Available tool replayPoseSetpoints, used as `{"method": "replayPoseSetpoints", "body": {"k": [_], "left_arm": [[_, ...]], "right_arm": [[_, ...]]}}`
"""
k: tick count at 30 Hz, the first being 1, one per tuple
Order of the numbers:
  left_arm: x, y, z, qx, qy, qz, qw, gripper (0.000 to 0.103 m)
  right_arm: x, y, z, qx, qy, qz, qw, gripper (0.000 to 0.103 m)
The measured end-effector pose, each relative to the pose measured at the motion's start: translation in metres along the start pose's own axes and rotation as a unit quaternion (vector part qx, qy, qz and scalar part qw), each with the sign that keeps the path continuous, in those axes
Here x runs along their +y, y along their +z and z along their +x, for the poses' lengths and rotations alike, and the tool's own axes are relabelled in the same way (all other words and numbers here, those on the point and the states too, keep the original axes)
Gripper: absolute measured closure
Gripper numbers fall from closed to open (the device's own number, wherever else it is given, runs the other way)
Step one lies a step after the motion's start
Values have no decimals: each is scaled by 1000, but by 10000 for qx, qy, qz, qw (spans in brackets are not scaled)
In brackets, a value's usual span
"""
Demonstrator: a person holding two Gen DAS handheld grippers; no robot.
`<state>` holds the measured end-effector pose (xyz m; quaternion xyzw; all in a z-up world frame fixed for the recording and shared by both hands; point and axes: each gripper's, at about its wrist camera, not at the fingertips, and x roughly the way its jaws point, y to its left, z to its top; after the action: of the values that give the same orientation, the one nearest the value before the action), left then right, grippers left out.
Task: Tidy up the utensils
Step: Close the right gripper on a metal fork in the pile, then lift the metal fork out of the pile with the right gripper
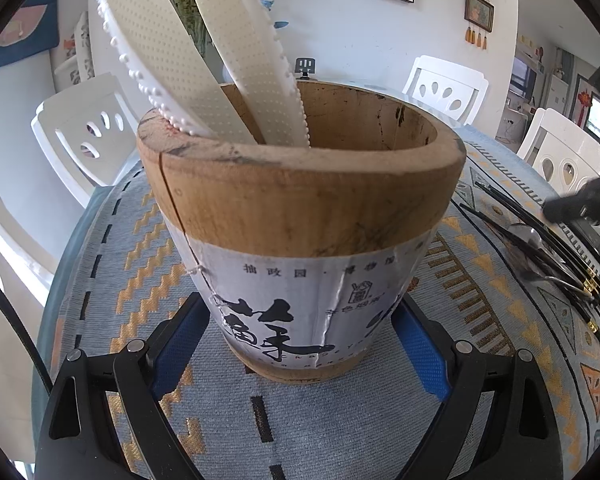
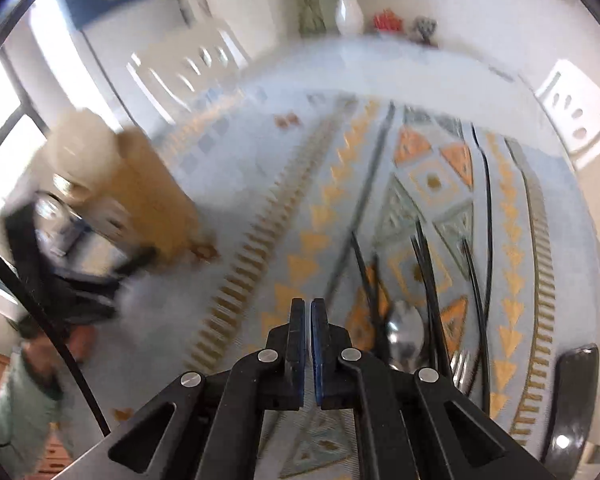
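A wooden utensil holder point(image 1: 300, 208) with a printed paper band stands on the patterned cloth. Two white dimpled rice paddles point(image 1: 160, 52) lean inside it. My left gripper point(image 1: 300, 320) has its blue pads point(image 1: 180, 344) against the holder's lower sides. Black chopsticks point(image 1: 532, 240) and a metal spoon point(image 1: 530, 236) lie on the cloth to the right. In the blurred right wrist view, my right gripper point(image 2: 307, 302) is shut with nothing between its pads, hanging over the cloth left of the chopsticks point(image 2: 428, 280) and spoon point(image 2: 406, 332). The holder point(image 2: 152, 192) shows far left.
White chairs point(image 1: 84, 136) ring the round table point(image 2: 380, 56). A dark flat object point(image 2: 572, 400) lies at the cloth's right edge. A white vase point(image 2: 350, 14) and small ornaments stand at the far side. A person's pale green sleeve point(image 2: 16, 400) is at lower left.
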<state>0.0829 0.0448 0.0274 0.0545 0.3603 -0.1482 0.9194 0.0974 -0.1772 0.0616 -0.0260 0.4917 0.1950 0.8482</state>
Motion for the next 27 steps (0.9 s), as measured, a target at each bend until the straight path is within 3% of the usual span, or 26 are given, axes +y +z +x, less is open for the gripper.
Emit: {"method": "replayPoseSetpoints", "body": {"k": [2,5,9,11,12,15,18,20,23,27], "left_arm": [[0,0,0,1,-1,-2,10000,11],[-1,0,0,-1,0,0,10000,11],[-1,0,0,-3,1,0,10000,11],[-1,1,0,-7,18,14,10000,11],[-2,1,0,-9,24,18,10000,11],[-2,1,0,-9,29,20,10000,11],[-2,0,-1,-12,42,29,10000,11],[-4,0,-1,-14,57,37,10000,11],[-5,0,-1,-18,70,42,10000,10],[-8,0,-1,-21,82,45,10000,10]], "right_arm": [[3,3,-6,-103,-92,-8,9999,100],[1,1,0,84,-253,-69,9996,99],[-8,-17,19,974,12,56,9952,95],[-7,-27,32,1356,2,-55,9907,74],[-9,-30,38,1480,9,-63,9890,68],[-10,-36,53,1632,-69,-127,9865,63],[-3,-38,55,1596,-177,-197,9868,51],[9,-42,58,1576,-310,-384,9863,34],[33,-47,63,1550,-801,-976,9798,29],[21,-46,65,1602,-609,-530,9838,20]]}}
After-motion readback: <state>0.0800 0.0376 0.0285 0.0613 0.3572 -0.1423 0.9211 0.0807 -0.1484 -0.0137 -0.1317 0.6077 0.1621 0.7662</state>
